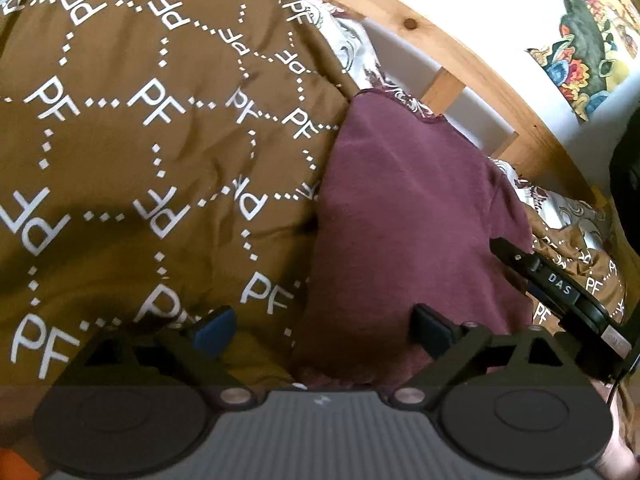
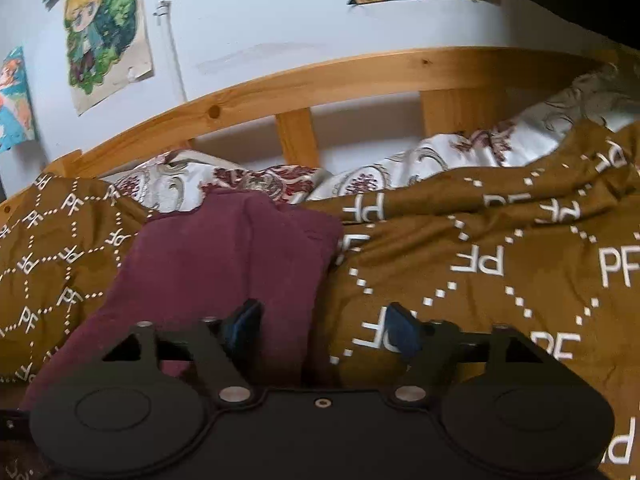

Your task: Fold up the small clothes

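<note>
Both hand-held grippers tilt downward toward the bed, fingers forward. Left gripper (image 1: 324,330): jaws spread wide, nothing between the pads; its left finger (image 1: 214,330) sits over the brown blanket (image 1: 132,160), its right finger over the near end of the maroon garment (image 1: 404,216), so the gripper straddles the garment's left edge. Right gripper (image 2: 322,330): jaws also released and empty, straddling the garment's right edge, left finger over maroon cloth (image 2: 224,256), right finger (image 2: 404,332) over the blanket (image 2: 500,232). The garment lies flat on the blanket as a folded oblong, long axis running away from the grippers toward the wooden bed rail (image 2: 320,76), far end close to the patterned white sheet (image 2: 400,172) beside the rail. Whether the pads touch the cloth cannot be told. Left wrist view alone shows the right gripper's finger (image 1: 560,288) from the side, at the garment's right edge, and a bit of a hand (image 1: 616,456) at lower right. Right wrist view alone shows the wall beyond the rail with coloured drawings (image 2: 108,36) pinned on it.
</note>
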A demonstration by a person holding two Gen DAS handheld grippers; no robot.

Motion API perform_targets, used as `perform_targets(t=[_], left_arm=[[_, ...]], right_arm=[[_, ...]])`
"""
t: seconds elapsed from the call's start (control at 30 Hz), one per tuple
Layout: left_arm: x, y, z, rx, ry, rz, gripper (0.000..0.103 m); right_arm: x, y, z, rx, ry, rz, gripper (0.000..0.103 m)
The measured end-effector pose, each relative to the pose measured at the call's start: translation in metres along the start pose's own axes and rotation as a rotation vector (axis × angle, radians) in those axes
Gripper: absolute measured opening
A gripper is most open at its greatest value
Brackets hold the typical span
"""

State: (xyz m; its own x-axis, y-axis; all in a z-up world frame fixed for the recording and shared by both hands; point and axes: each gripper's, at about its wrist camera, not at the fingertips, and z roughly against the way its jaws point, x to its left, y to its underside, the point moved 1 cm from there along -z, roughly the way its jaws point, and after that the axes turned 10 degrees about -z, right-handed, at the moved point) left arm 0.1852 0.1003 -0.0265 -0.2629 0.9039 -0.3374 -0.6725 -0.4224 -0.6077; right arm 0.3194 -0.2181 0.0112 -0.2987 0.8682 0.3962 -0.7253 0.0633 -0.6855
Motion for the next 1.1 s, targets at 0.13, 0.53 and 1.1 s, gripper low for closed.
perform_targets(t=[0.13,0.53,1.1], left_arm=[[-0.003,-0.002,0.005,0.007,-0.045,-0.015,0.102],[-0.015,-0.004,0.023,-0.017,-0.134,-0.088,0.102],[-0.054,0.011,0.09,-0.209,-0.232,-0.289,0.102]], right_arm=[[-0.002,0.0,0.002,0.002,0.018,-0.013,0.095],[-0.006,0.003,0.013,0.019,0.053,-0.029,0.102],[0.019,0.019,0.14,-0.179,-0.032,0.052,0.102]])
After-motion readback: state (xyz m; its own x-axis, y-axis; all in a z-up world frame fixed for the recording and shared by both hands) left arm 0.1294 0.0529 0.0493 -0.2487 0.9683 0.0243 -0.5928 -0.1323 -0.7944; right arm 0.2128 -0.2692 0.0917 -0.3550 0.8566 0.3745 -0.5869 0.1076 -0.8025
